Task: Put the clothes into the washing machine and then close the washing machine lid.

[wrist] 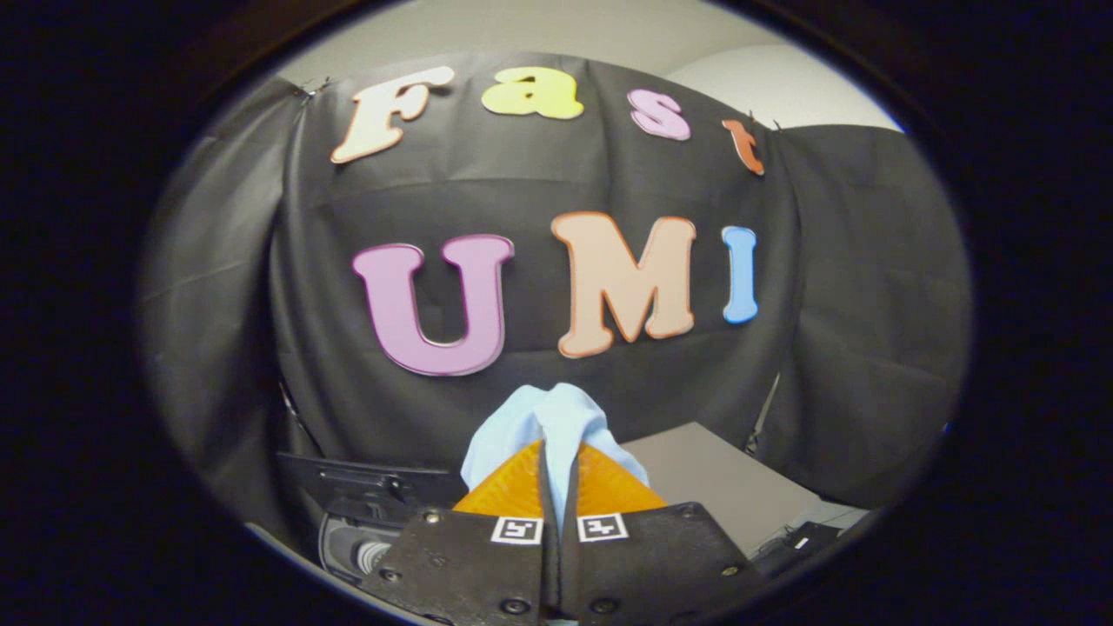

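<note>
The fingers are pinching together on a light blue cloth, which is bunching up out of their tips and spilling to both sides, held up in the air in front of the black booth wall. The cloth is looking soft, light and limp, so it is likely sagging and trailing; a grip on a gathered fold, as here, is probably suiting it best. Below and left of the fingers a dark machine part is showing, possibly the washing machine, though I cannot tell. To the right a grey flat surface is lying beyond the fingers, leaving open room above it.
</note>
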{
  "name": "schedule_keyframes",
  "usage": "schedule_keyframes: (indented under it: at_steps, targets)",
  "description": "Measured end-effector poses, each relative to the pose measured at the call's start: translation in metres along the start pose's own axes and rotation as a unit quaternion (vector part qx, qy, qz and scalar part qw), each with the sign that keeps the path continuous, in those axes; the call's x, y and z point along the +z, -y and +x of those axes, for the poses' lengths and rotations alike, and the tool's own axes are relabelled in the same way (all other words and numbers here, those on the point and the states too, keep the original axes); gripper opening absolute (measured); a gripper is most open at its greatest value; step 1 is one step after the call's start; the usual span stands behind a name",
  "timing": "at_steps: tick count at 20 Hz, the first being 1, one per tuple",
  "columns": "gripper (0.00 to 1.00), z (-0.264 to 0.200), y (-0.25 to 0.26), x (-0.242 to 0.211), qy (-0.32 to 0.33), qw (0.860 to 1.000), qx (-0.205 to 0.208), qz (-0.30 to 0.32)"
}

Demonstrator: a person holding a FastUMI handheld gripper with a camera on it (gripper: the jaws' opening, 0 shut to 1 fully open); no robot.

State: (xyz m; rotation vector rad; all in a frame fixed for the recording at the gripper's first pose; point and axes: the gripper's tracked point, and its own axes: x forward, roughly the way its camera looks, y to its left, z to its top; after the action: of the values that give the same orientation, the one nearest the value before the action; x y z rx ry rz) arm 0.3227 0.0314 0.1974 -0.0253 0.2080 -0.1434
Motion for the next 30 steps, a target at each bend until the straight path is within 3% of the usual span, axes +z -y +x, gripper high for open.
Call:
schedule_keyframes:
  at_steps: [4, 10, 18, 30]
  targets:
    - [0.01, -0.02, -0.06, 0.025, 0.029, 0.999, 0.031, 0.016]
    - [0.0, -0.039, -0.139, 0.026, 0.052, 0.995, 0.074, 0.053]
    - [0.0, -0.036, -0.219, -0.026, 0.026, 0.994, 0.098, 0.031]
    - [0.0, 0.003, -0.301, -0.104, -0.016, 0.99, 0.137, -0.002]
